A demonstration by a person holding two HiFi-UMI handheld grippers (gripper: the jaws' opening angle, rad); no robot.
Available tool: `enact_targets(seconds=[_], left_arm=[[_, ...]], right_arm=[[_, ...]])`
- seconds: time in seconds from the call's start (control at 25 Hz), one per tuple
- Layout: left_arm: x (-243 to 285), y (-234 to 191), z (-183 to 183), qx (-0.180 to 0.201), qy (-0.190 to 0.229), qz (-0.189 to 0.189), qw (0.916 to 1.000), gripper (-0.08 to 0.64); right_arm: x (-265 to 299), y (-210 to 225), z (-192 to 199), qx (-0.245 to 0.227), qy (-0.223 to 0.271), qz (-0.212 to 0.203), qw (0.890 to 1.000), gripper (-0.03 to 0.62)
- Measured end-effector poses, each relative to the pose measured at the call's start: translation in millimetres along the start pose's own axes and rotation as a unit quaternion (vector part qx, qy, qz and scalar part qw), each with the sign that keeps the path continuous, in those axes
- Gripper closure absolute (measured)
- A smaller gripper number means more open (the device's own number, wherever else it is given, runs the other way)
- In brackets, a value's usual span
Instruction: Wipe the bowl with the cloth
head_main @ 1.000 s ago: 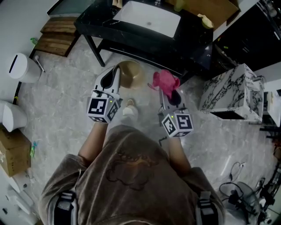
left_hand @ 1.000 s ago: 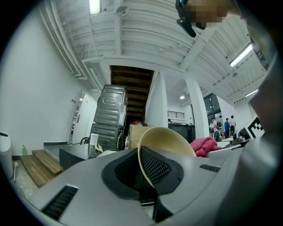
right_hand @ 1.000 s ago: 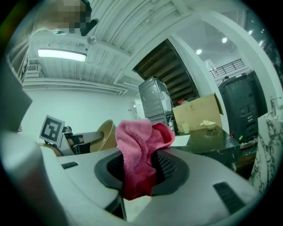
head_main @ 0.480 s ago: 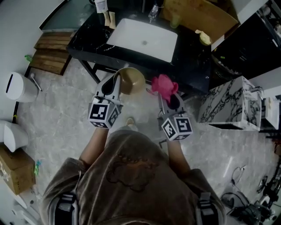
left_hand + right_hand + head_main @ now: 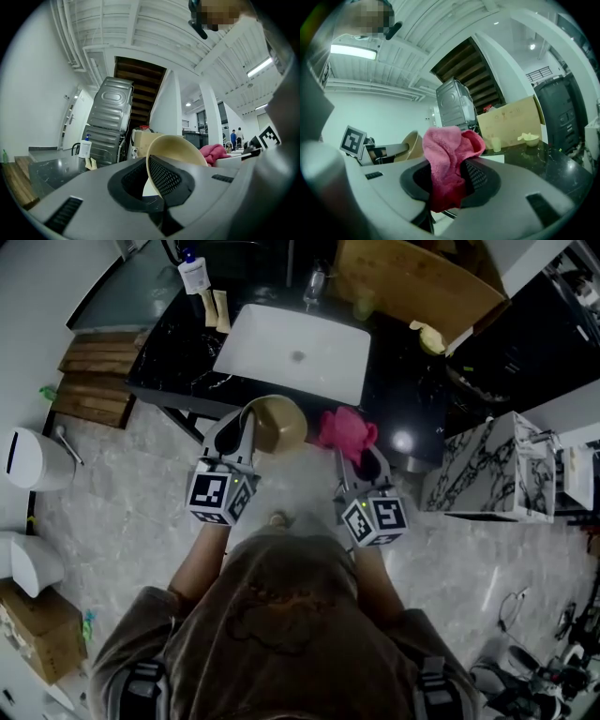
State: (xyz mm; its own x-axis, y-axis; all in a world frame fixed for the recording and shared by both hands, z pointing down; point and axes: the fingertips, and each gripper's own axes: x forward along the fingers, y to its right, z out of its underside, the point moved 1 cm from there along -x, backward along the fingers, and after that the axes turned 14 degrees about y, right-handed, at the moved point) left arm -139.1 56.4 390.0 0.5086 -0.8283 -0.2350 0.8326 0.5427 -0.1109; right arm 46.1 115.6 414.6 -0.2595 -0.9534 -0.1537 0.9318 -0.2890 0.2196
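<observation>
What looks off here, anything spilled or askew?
Nothing stands out. The left gripper is shut on the bowl at its rim, the right gripper on the pink cloth, both held near the sink. Bowl and cloth are apart. No spill shows.

Tan bowl (image 5: 279,423), pink cloth (image 5: 345,430), white sink (image 5: 281,348), black veined counter (image 5: 173,362), grey marbled floor (image 5: 122,479)

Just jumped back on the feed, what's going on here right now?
A person stands at the black counter with the white sink, a tool in each hand. The left tool is shut on the rim of the tan bowl, held up in the air. The right tool is shut on the pink cloth. In the head view, bowl and cloth are side by side, slightly apart, so wiping has not begun.
</observation>
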Motion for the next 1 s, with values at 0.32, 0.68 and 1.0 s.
enact_targets(seconds=[0.32, 0.68, 1.0], left_arm=[[52.3, -15.0, 13.7, -0.008, -0.004, 0.004, 1.0, 0.542], [127.6, -25.7, 27.9, -0.005, -0.007, -0.003, 1.0, 0.543], [180.2, -33.1, 46.7, 0.007, -0.019, -0.026, 0.9994, 0.542]], right_arm=[[43.6, 34.0, -0.6, -0.002, -0.001, 0.01, 1.0, 0.477], [107.2, 85.2, -6.7, 0.001, 0.001, -0.003, 1.0, 0.477], [148.3, 121.7, -8.5, 0.013, -0.007, -0.035, 0.999, 0.477]])
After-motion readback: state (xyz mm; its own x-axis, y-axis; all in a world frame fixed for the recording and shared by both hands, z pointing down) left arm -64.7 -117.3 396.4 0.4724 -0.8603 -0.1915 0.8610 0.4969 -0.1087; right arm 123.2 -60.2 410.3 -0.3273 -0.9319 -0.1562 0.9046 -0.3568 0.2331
